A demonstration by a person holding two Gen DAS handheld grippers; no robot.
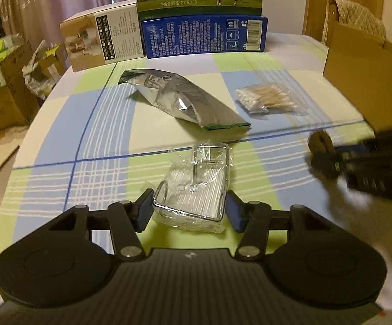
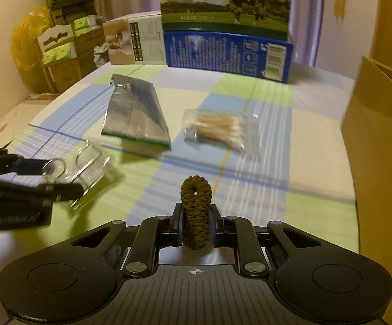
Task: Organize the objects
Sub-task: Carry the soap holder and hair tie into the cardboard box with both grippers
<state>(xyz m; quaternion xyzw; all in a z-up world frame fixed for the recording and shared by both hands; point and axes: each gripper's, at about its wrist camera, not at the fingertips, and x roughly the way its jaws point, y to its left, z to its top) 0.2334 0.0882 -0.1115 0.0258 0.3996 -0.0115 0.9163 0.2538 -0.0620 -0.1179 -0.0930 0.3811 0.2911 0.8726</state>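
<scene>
My left gripper [image 1: 190, 212] is shut on a clear plastic-wrapped package of metal hooks [image 1: 196, 189], its blue pads pressed against both sides just above the checked tablecloth [image 1: 87, 135]. The right wrist view shows the same package [image 2: 87, 162] at the left, blurred. My right gripper [image 2: 196, 226] is shut on a brown hair tie [image 2: 196, 205] that stands upright between its fingers. In the left wrist view this hair tie [image 1: 319, 140] appears blurred at the right edge. A silver foil pouch [image 1: 185, 100] and a bag of cotton swabs [image 1: 269, 98] lie mid-table.
An open cardboard box [image 1: 369, 81] stands at the right edge of the table. At the back are a milk carton case [image 1: 204, 0], a blue box [image 1: 204, 36] and a beige product box [image 1: 104, 40]. Stacked boxes [image 1: 1, 81] sit on the floor at the left.
</scene>
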